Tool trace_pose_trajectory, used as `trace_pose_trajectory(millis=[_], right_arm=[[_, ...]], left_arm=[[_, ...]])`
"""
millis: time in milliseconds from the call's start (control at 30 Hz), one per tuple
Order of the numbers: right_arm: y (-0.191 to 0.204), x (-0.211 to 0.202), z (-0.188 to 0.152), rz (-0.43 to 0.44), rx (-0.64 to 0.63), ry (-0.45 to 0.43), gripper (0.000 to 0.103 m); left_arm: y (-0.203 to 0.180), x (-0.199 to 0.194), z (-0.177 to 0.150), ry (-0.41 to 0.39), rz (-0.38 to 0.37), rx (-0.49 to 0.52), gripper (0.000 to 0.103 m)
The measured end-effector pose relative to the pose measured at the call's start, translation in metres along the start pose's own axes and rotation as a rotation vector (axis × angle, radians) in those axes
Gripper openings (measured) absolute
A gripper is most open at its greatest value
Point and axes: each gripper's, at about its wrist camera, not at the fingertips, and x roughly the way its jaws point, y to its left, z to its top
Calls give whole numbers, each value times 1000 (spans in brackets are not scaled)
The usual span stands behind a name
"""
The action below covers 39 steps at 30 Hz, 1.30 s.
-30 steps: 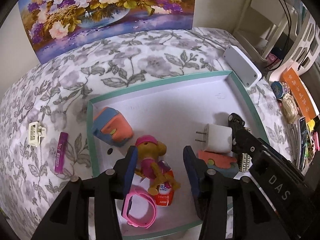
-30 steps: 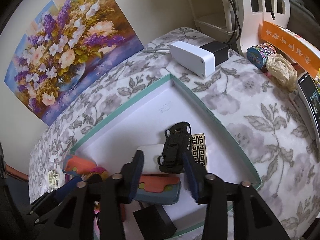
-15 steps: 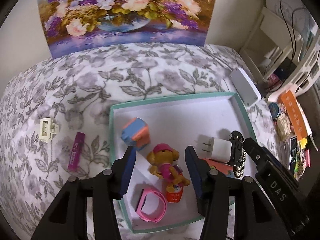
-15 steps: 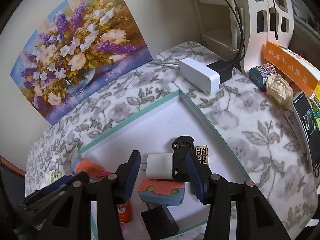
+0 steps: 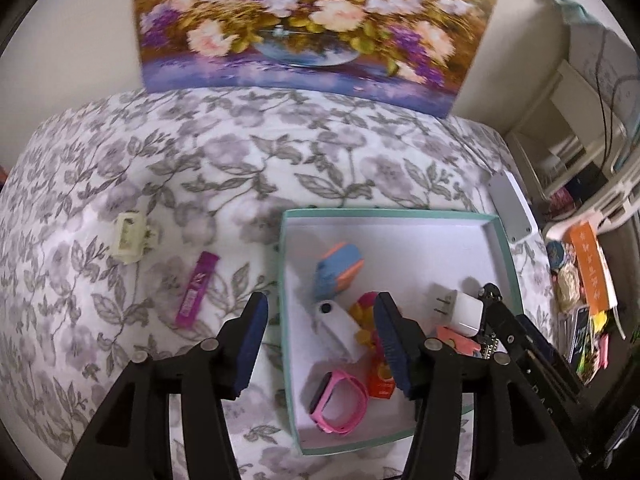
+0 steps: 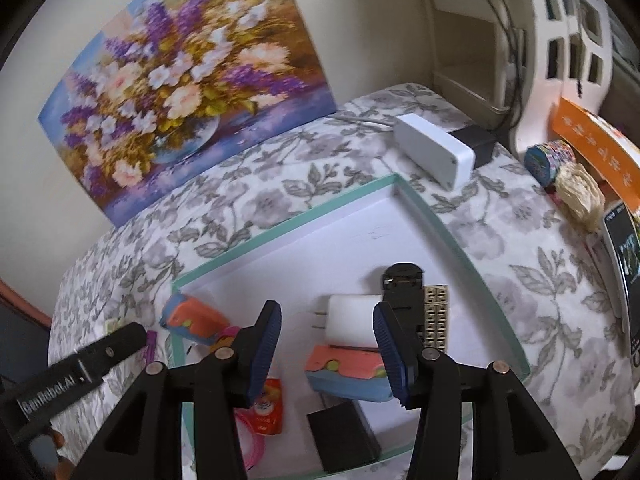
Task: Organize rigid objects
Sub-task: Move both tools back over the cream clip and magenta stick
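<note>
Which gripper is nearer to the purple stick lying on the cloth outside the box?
Left. The left gripper hangs over the box's left wall, with the purple stick just beyond its left finger. The right gripper is over the box's right side, beside the charger.

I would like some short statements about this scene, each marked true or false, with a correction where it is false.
1. The pink wristwatch lies inside the teal-rimmed white box. True.
2. The purple flat stick lies inside that box. False: it lies on the floral cloth, outside.
3. The left gripper holds the white plug charger. False: it is open and empty.
4. The cream hair clip lies on the cloth. True.
</note>
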Motion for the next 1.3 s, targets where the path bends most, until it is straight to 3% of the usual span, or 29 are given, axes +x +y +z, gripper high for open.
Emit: trace_pose_trajectory(millis=[400,533,600,1067,1167,1233,1300], right_arm=[[44,-4,-13,-8,-143,-6,74],[56,-4,-16,0,-171,-8,76],[62,-4,-17,0,-184,-7,76],[108,-13,-28,37,-279,-37,77],[122,-9,-35,34,-327,-29,83],[129,-6,-40,38,-347,-18,85],[136,-3,-44,39,-364,-6,87]], left_arm=[[78,-9,-1,15,38,-187,61],[106,-4,-1,36,67,-254,66],[120,-4,0,37,83,-278,76],[174,-13,1,4,130,-390,77],[178,-9,0,14,141,-393,78],[180,-8,0,17,145,-393,90],[183,-8,0,11,147,-392,93]])
